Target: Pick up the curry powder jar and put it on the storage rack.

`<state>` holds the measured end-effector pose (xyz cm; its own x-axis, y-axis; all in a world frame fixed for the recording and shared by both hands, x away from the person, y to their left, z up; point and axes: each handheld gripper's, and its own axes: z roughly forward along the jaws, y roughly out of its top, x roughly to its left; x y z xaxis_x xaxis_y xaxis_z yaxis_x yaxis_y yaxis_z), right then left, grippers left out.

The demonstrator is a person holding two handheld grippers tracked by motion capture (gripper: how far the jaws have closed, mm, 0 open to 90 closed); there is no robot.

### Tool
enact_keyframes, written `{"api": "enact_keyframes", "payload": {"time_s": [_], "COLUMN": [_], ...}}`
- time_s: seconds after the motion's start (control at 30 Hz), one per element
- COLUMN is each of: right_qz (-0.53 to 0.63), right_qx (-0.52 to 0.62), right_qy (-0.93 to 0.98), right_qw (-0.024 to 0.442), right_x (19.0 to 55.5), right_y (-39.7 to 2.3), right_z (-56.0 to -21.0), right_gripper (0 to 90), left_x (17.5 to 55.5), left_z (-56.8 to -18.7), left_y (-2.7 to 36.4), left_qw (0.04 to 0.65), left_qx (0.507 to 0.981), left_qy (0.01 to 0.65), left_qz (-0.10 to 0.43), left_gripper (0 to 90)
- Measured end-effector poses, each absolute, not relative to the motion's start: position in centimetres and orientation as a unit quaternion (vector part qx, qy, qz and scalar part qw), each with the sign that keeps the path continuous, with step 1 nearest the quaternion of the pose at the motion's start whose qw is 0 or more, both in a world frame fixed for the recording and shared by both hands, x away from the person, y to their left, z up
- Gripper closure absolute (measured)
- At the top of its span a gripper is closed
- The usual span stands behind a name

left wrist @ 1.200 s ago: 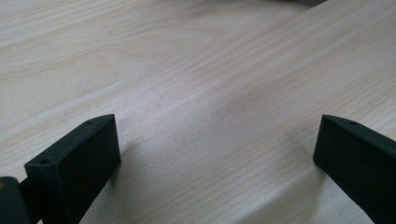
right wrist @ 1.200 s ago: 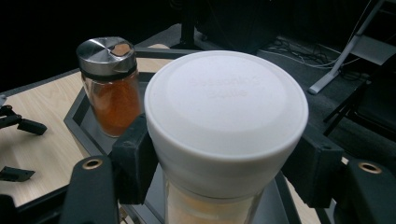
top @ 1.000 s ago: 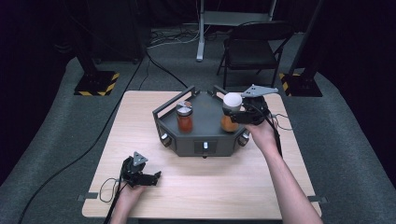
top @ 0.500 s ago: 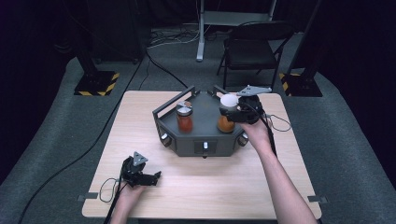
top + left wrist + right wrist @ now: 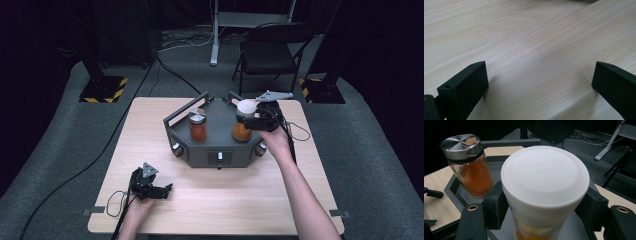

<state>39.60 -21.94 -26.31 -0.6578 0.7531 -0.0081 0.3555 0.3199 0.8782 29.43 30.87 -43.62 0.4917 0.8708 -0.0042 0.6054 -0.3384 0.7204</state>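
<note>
The right hand-held gripper [image 5: 248, 120] has slid in from the rack's [image 5: 215, 150] right edge and now clamps the white-capped spice jar [image 5: 544, 192] standing there. Looks like the pickup step; next it probably needs a straight lift clear of the other jar [image 5: 469, 167]. The left hand-held gripper [image 5: 159, 191] rests wide apart on the table [image 5: 240, 200].

Metal-lidded spice jar [image 5: 197, 126] upright on grey hexagonal tray [image 5: 215, 150]; chair [image 5: 267, 55] behind table [image 5: 250, 200].

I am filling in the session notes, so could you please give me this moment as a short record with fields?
Surface: wooden table
Fixture: dark grey tray with knobs on its front
White-lidded jar: orange contents, on the tray, clamped below its lid
Metal-lidded jar: orange powder, on the tray, untouched
Right tongs: shut on the white-lidded jar
Left tongs: open, resting on the table, holding nothing
</note>
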Motion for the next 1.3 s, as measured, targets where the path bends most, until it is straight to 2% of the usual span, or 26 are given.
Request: {"api": "enact_keyframes", "payload": {"time_s": [0.5,0.93,1.3], "right_qz": [0.461,0.465,0.48], "right_qx": [0.349,0.361,0.364], "right_qy": [0.787,0.779,0.768], "right_qw": [0.215,0.215,0.216], "right_x": [39.6,39.5,38.8], "right_y": [-22.1,-22.4,-24.2], "right_z": [-26.3,-26.4,-27.1], "right_gripper": [29.1,14.6,8.4], "left_x": [29.4,29.4,29.4], "left_z": [-43.6,-43.6,-43.6], "left_y": [30.9,30.9,30.9], "left_qw": [0.339,0.339,0.339], "left_qx": [0.794,0.794,0.794], "left_qy": [0.465,0.465,0.465], "left_qz": [0.196,0.196,0.196], "left_gripper": [0.3,0.3,0.3]}}
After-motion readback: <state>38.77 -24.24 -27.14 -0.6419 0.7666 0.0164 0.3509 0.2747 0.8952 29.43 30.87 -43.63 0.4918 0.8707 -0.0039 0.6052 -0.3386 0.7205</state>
